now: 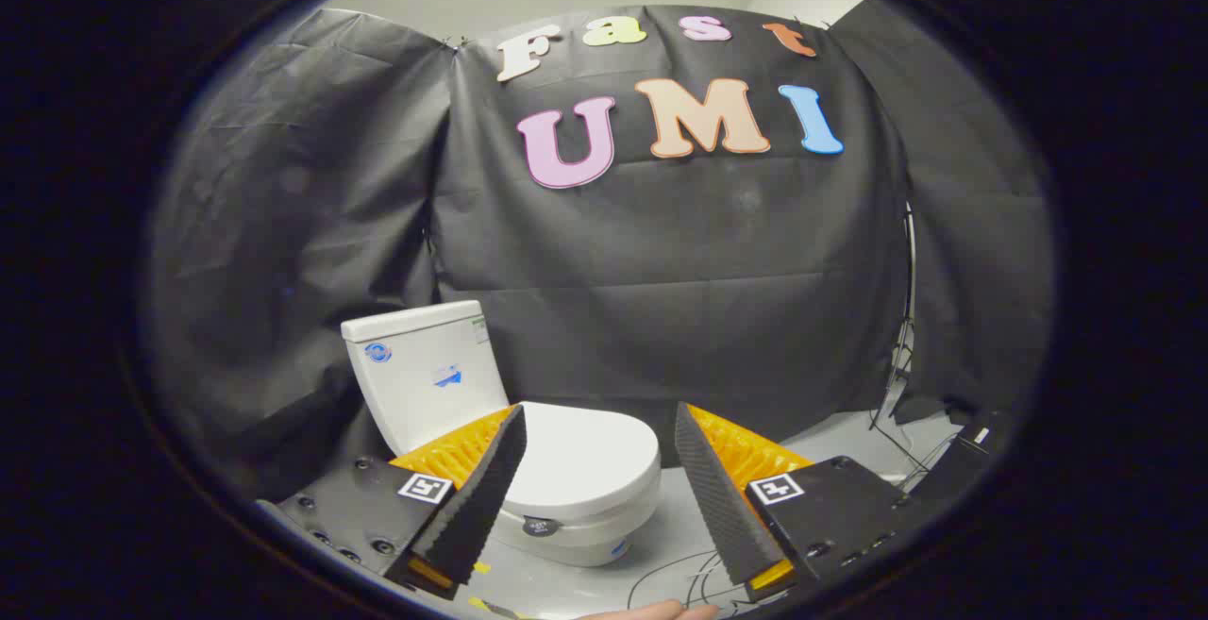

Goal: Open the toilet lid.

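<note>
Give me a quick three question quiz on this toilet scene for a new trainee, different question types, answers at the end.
1. True or false: the toilet lid is already raised against the tank.
2. Multiple choice: the tool has its fingers A) pressed on the lid, B) spread apart with the lid seen between them, C) closed on the tank.
3. Fill in: thin ____ lie on the floor beside the toilet bowl.

Key
1. False: the lid lies flat on the bowl.
2. B: the fingers stand open and touch nothing.
3. Cables.
</note>
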A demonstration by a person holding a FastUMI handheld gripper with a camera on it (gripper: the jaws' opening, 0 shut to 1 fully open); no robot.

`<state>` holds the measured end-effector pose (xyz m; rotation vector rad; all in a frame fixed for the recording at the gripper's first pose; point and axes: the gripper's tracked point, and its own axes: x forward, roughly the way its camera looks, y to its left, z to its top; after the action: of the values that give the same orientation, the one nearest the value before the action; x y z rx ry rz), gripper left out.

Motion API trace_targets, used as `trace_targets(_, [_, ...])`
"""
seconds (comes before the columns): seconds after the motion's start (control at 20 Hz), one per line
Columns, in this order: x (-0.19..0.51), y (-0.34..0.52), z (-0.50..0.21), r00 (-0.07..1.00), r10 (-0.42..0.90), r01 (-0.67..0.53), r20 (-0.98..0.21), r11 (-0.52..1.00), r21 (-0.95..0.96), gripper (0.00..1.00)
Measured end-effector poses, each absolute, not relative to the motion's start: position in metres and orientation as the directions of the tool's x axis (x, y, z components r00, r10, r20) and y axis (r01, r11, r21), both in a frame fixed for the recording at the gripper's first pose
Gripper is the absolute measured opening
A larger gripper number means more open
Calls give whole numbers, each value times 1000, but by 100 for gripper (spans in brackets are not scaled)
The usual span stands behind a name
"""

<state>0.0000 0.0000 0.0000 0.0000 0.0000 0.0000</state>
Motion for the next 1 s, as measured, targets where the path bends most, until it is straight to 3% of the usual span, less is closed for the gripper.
trace_targets(1.0, [27, 4, -36, 999, -22, 25, -35, 995, 91, 99])
